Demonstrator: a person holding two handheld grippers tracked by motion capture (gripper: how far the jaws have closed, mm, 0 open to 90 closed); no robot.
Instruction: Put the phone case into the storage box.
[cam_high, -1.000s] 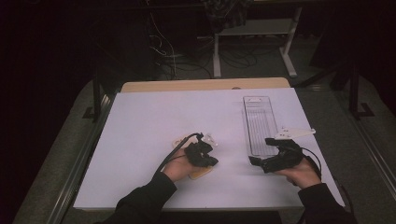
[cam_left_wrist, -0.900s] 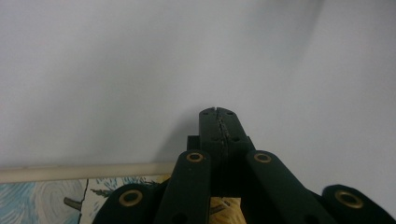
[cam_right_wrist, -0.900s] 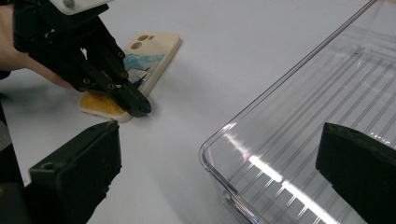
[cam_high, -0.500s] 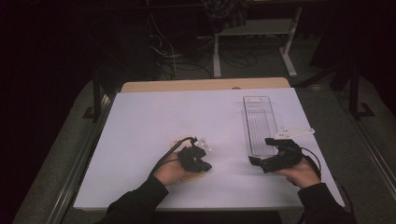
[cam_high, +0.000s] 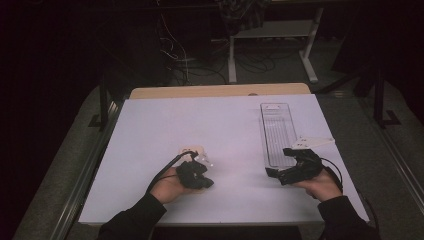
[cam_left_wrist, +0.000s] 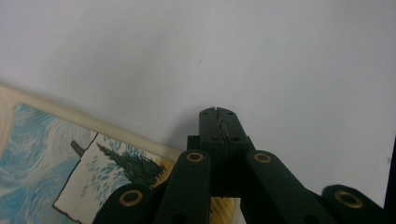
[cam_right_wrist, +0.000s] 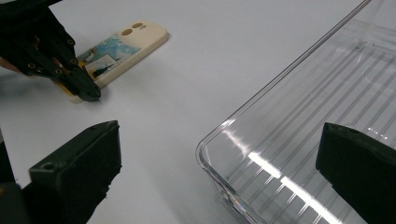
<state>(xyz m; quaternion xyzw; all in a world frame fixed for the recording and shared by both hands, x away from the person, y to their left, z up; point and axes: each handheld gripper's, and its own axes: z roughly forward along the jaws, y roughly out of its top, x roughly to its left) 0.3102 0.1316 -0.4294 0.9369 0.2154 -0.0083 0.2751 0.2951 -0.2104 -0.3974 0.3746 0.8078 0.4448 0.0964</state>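
Note:
A cream phone case (cam_high: 191, 150) with a blue painted picture lies on the white table (cam_high: 220, 120). My left gripper (cam_high: 205, 181) is over its near end, jaws shut with nothing between them. In the left gripper view the shut tips (cam_left_wrist: 218, 113) hang over bare table, with the phone case (cam_left_wrist: 70, 163) at lower left. My right gripper (cam_high: 278, 164) rests at the near end of a clear plastic tray (cam_high: 277, 127). Its jaws (cam_right_wrist: 219, 135) stand wide open and empty, straddling the tray's corner (cam_right_wrist: 303, 102). That view also has the phone case (cam_right_wrist: 123, 44) and the left gripper (cam_right_wrist: 89, 94) at its end.
The long, narrow clear tray runs away from me on the table's right half. A grey three-cornered plate (cam_high: 312, 142) sticks out above the right gripper. A wooden strip (cam_high: 220, 91) borders the table's far edge, with cables and desk legs on the dark floor beyond.
My left hand has drawn left and toward me with its gripper shut, uncovering more of the phone case. The right gripper and the tray have stayed put.

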